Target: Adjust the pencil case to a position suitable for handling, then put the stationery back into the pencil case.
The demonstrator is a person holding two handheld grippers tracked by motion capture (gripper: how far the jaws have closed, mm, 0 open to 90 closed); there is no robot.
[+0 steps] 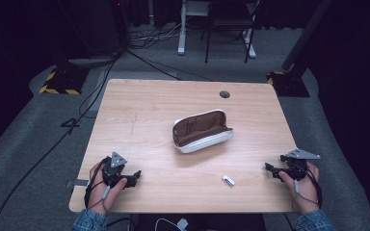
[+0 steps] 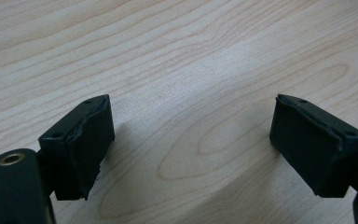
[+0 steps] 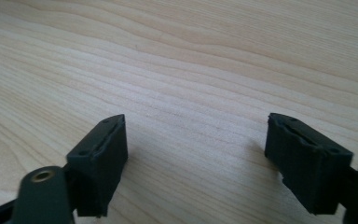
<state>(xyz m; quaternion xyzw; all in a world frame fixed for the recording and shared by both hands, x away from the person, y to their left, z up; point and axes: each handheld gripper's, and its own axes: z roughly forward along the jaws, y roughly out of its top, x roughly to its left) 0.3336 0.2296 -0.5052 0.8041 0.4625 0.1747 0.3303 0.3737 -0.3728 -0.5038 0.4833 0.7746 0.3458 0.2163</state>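
Wooden table (image 1: 139, 120): unlabelled open pouch (image 1: 201, 130), small white stick (image 1: 228, 181).

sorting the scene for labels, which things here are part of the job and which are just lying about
Part of the job:
- open white case with brown lining, mid-table
- small white stick-like item, nearest the right tongs
- left tongs, open, empty
- right tongs, open, empty

Lying about:
- wooden table (work surface)
- floor cables
- chair behind the table
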